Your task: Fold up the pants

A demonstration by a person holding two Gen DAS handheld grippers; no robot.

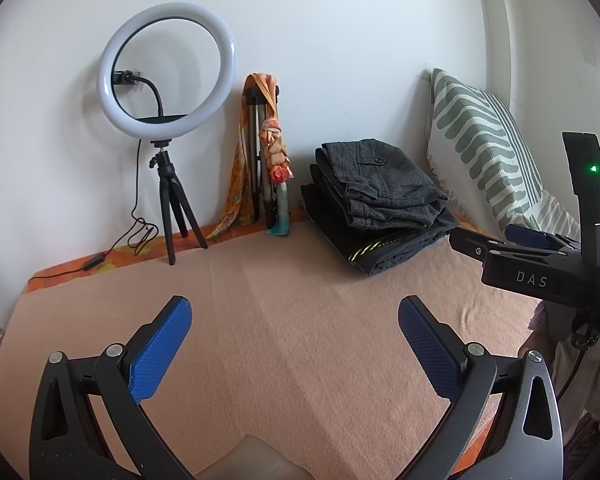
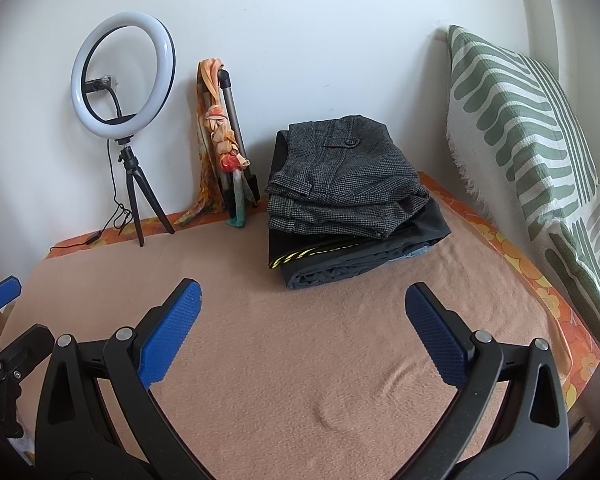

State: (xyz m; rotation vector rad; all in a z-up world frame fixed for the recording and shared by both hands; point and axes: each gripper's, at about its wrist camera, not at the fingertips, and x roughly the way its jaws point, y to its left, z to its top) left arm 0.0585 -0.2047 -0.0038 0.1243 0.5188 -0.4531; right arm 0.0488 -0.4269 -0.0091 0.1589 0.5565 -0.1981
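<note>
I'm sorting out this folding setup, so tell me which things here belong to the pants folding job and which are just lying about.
Job:
- stack of folded pants
- left gripper, open
- right gripper, open
- peach blanket

Lying about:
- ring light on tripod
- scarf-draped folded tripod
- green striped pillow

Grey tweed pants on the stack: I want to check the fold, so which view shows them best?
The right wrist view: the grey tweed pants lie nearer and larger, folded layers plain, atop the dark pants. The left wrist view shows them smaller and farther.
</note>
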